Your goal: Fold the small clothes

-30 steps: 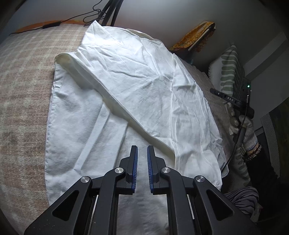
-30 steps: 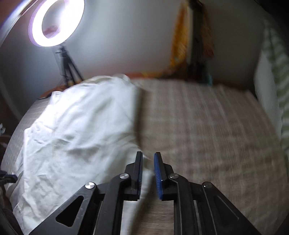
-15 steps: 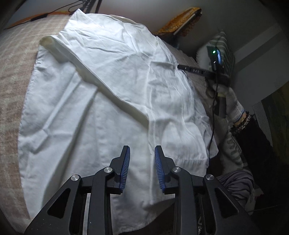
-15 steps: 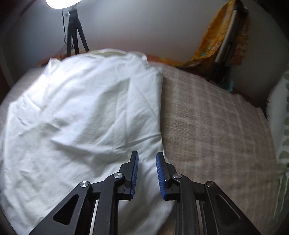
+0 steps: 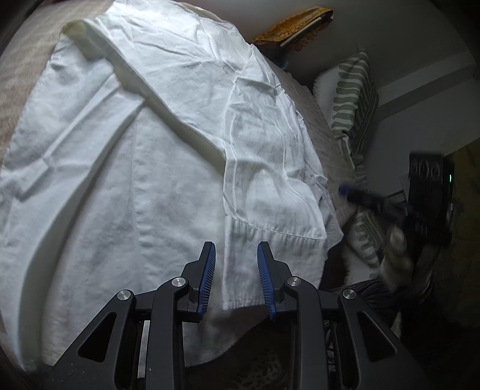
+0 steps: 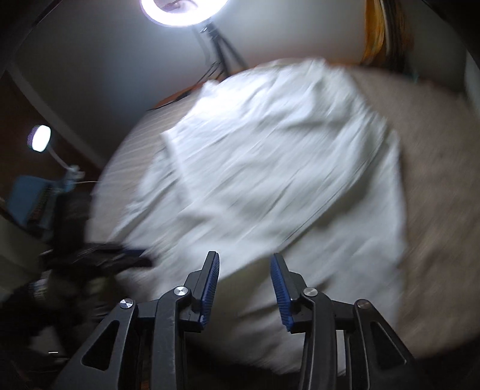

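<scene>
On the bed point(image 5: 18, 75), checked beige cover: one white shirt point(image 5: 150, 168), spread flat and creased, a sleeve folded back across its front, the cuff point(image 5: 276, 231) lying near the bed's near edge. Below it, my left gripper point(image 5: 236, 264): jaws standing narrowly apart, lately opened, hovering over the cloth by the cuff, gripping nothing. Further right, a green-striped pillow point(image 5: 354, 99) beside the wall. Right of that, blurred, my right gripper point(image 6: 244, 276): jaws partly open, just now widening, empty, above the shirt's near hem; that view is smeared. Behind the shirt, a lit ring light point(image 6: 183, 12) on its tripod
</scene>
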{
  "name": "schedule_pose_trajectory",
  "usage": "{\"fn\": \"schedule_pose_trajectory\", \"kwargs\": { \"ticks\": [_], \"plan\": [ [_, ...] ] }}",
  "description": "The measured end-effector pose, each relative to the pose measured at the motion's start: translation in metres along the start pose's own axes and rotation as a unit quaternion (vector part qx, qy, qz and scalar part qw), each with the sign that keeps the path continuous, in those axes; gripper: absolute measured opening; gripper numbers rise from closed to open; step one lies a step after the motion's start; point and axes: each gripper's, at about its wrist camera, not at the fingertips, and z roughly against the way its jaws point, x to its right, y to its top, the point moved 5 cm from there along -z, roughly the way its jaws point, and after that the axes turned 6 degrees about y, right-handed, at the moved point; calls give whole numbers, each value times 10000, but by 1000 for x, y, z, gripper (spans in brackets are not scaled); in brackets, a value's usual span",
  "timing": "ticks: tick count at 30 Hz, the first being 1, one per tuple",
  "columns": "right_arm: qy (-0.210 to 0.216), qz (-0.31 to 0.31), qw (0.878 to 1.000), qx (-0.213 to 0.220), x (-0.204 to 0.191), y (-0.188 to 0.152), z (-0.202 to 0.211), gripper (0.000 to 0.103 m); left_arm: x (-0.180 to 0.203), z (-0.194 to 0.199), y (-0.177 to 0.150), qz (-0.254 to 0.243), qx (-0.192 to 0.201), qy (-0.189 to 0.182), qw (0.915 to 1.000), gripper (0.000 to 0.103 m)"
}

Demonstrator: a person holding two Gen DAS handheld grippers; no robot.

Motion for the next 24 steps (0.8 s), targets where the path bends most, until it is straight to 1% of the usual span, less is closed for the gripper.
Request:
{"fn": "schedule_pose_trajectory", "kwargs": {
  "ticks": [1, 2, 3, 4, 5, 6, 8, 9, 10, 12, 13, 14, 15, 16, 17, 19, 20, 21, 23, 24],
  "plan": [
    [225, -144, 9996, -125, -7, -13, -6, 38, 1, -1, -2, 26, -42, -94, 9999, 25],
    [343, -223, 9989, -211, -12, -23, -12, 38, 2, -2, -3, 24, -67, -138, 9999, 24],
    [381, -271, 9984, -313, -16, -32, -20, 38, 2, -4, -3, 22, -88, -162, 9998, 24],
    [340, -293, 9983, -367, -19, -39, -26, 36, 1, -5, -3, 48, -95, -168, 9998, 22],
    [333, -339, 9981, -392, -21, -44, -32, 34, 1, -5, -4, 80, -94, -188, 9997, 18],
    [439, -444, 9972, -409, -22, -47, -38, 29, 1, -6, -4, 85, -103, -211, 9997, 9],
    [666, -601, 9950, -441, -23, -49, -48, 19, 2, -4, -2, 112, -60, -257, 9996, 6],
    [819, -722, 9931, -425, -24, -48, -52, 10, 3, -2, -1, 145, -26, -323, 9994, 3],
    [983, -846, 9908, -381, -25, -47, -52, 4, 5, 3, 1, 206, 16, -442, 9988, 2],
    [1598, -1175, 9800, -148, -28, -40, -44, 2, 10, 12, 4, 185, 162, -550, 9982, 2],
    [2072, -1381, 9685, 77, -32, -37, -36, 2, 13, 18, 6, 146, 254, -613, 9977, 2],
    [2365, -1502, 9597, 227, -32, -34, -30, 2, 14, 22, 6, 140, 295, -641, 9974, 2],
    [2531, -1580, 9538, 347, -32, -33, -25, 2, 15, 25, 7, 125, 353, -622, 9974, 2],
    [2606, -1656, 9502, 422, -30, -33, -22, 2, 14, 26, 7, 91, 380, -555, 9977, 2],
    [2603, -1721, 9492, 411, -27, -36, -23, 2, 12, 25, 6, 24, 369, -419, 9984, 2],
    [2277, -1831, 9562, 186, -19, -47, -35, 2, 5, 19, 4, 19, 297, -213, 9993, 2],
    [2083, -1854, 9603, 70, -16, -52, -41, 2, 1, 15, 1, -5, 249, -42, 9997, 2],
    [1802, -1826, 9665, -92, -14, -58, -46, 5, -2, 13, 0, -49, 230, 78, 9997, 2],
    [1038, -1443, 9831, -444, -16, -69, -55, 7, -5, 10, -5, -143, 195, 314, 9992, 2],
    [761, -1183, 9886, -546, -20, -72, -56, 14, -7, 11, -6, -163, 196, 347, 9991, 2]
  ]
}}
